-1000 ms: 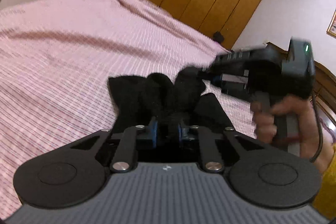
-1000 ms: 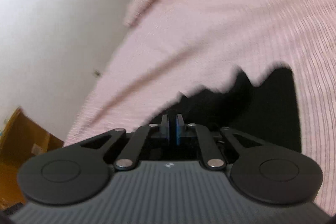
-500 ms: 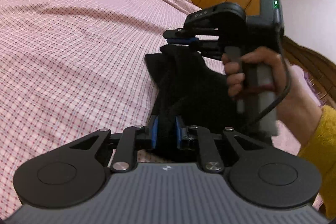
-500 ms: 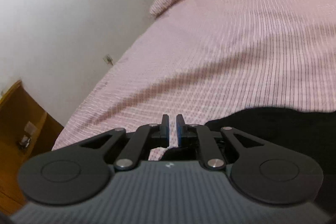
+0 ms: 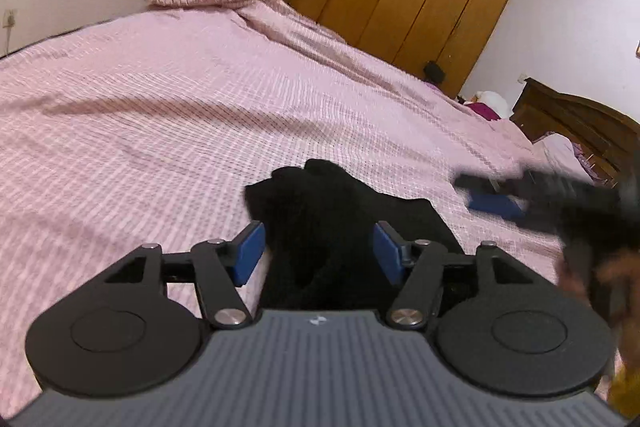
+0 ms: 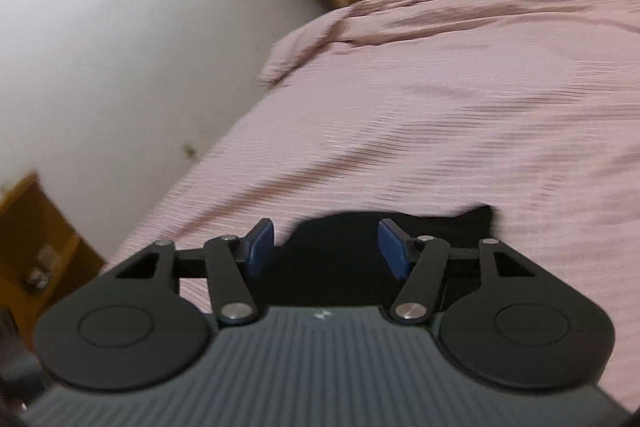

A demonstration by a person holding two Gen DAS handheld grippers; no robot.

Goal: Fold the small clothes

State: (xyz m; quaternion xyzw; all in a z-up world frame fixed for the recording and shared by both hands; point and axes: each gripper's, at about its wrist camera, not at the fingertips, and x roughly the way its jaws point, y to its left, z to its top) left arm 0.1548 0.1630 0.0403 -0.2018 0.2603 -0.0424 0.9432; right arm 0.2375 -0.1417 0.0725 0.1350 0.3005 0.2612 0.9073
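The black garment [image 5: 340,227] lies bunched on the pink checked bed [image 5: 200,99], just ahead of the left claw [image 5: 319,251]; that claw's jaws have just been opening, and its blue pads now stand apart, clear of the cloth between them. The right claw [image 6: 326,247] has likewise just opened, empty, dark cloth beneath it — a release after one fold, it seems; next, each claw needs a fresh edge to pinch.

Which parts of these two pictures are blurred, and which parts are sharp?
Left wrist view: the right claw at the right edge is smeared, while the black garment and pink bedspread are fairly sharp. Right wrist view: the bedspread and wall are streaked throughout; only the claw's own body is crisp.
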